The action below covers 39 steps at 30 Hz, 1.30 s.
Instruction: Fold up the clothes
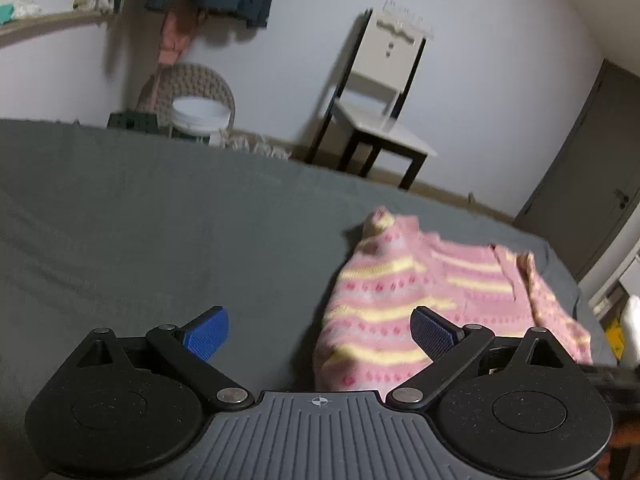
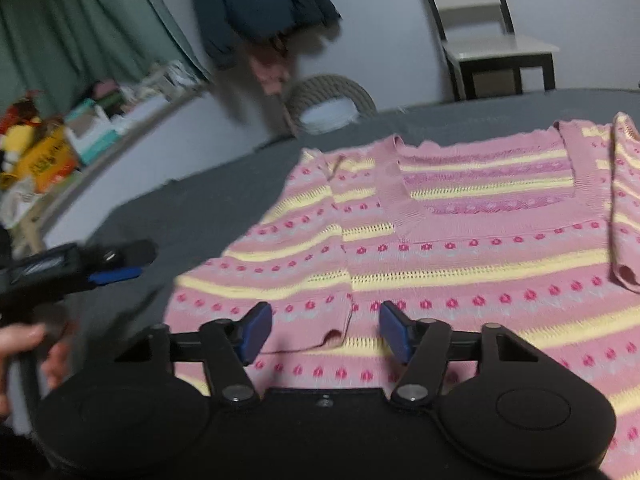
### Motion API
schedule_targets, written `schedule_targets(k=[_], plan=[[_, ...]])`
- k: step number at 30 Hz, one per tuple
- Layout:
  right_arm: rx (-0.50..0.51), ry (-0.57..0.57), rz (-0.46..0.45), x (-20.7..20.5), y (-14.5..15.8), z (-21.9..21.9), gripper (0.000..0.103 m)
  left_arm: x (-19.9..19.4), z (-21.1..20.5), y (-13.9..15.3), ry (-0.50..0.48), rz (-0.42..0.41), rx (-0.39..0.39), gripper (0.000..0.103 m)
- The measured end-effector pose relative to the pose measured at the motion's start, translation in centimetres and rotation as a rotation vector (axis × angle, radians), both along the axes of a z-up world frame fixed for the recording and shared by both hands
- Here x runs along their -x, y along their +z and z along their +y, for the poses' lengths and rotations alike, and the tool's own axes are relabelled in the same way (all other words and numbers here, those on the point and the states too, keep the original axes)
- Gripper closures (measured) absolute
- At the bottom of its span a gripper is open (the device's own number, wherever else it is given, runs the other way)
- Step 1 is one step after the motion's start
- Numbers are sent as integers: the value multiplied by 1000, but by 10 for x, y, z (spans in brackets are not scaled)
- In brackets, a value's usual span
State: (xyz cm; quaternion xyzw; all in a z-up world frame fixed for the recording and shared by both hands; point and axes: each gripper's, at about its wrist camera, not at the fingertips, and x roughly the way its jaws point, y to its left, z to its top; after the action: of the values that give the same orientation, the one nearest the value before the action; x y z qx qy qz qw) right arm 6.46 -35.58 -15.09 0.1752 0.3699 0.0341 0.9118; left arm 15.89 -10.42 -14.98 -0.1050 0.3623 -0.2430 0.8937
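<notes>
A pink knit sweater (image 2: 460, 248) with yellow stripes and red dots lies spread on the grey bed cover (image 2: 192, 216), its V-neck facing away. Both sleeves are folded in over the body. My right gripper (image 2: 326, 330) hovers open just above the left sleeve's cuff (image 2: 320, 336), with nothing between its blue pads. In the left wrist view the sweater (image 1: 420, 300) lies to the right, and my left gripper (image 1: 318, 334) stands open over the bare cover at the sweater's edge. The left gripper (image 2: 116, 274) also shows in the right wrist view, held by a hand (image 2: 24, 344).
The grey cover (image 1: 140, 232) stretches wide to the left. Beyond the bed stand a white chair (image 1: 384, 92), a wicker chair with a white bucket (image 1: 200, 114), hanging dark clothes (image 2: 256, 4) and a cluttered shelf (image 2: 60, 148). A grey door (image 1: 592, 176) is at the right.
</notes>
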Motion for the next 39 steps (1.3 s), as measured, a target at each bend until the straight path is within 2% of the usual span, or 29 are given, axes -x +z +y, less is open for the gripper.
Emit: schedule_targets(k=[1, 2, 3, 4, 5, 7, 10, 13, 16, 17, 18, 19, 20, 21, 22, 28, 30, 33, 35, 38, 39], plan=[[20, -5, 23, -6, -3, 4, 57, -1, 2, -4, -4, 16, 4, 5], [34, -2, 33, -8, -5, 7, 65, -2, 4, -7, -6, 33, 15, 5], [48, 1, 42, -10, -8, 10, 78, -3, 6, -9, -5, 52, 43, 5], [61, 5, 51, -12, -10, 13, 85, -4, 8, -12, -4, 70, 68, 5], [70, 6, 50, -13, -10, 14, 97, -5, 8, -15, -4, 84, 88, 5], [90, 1, 17, -13, -1, 13, 99, -6, 10, -20, -3, 109, 121, 5], [162, -39, -67, -8, 20, 7, 99, -6, 9, -23, -1, 122, 120, 5], [211, -75, -26, -16, 19, -6, 99, -8, 9, -27, 13, 136, 130, 5], [217, -37, 104, -30, 2, -10, 98, -6, 4, -30, -7, 147, 138, 5], [236, -32, 141, -33, -2, -9, 95, -5, 2, -31, -11, 148, 133, 5], [255, -42, 131, -32, 0, -9, 85, -4, 0, -32, -14, 150, 128, 5], [268, -57, 102, -32, 4, -8, 78, -3, -2, -33, -19, 151, 123, 5], [277, -76, 46, -31, 11, -7, 61, -2, -5, -34, -27, 153, 117, 5], [275, -81, -12, -32, 17, -6, 53, -1, -8, -35, -36, 152, 109, 5], [266, -67, -51, -37, 22, -5, 53, 0, -11, -35, -47, 147, 97, 5], [201, 114, -64, -123, 36, 8, 55, 9, -38, -28, -157, 26, 1, 5], [237, 146, -49, -150, 37, 12, 58, 14, -46, -27, -208, -22, 19, 5], [242, 185, 5, -184, 32, 11, 62, 18, -55, -26, -289, -63, 90, 5], [215, 218, 52, -201, 27, 11, 71, 20, -61, -27, -326, -79, 116, 5], [146, 259, 126, -220, 16, 8, 96, 20, -71, -33, -358, -87, 117, 5], [128, 258, 144, -225, 12, 8, 96, 19, -73, -36, -357, -74, 111, 5]])
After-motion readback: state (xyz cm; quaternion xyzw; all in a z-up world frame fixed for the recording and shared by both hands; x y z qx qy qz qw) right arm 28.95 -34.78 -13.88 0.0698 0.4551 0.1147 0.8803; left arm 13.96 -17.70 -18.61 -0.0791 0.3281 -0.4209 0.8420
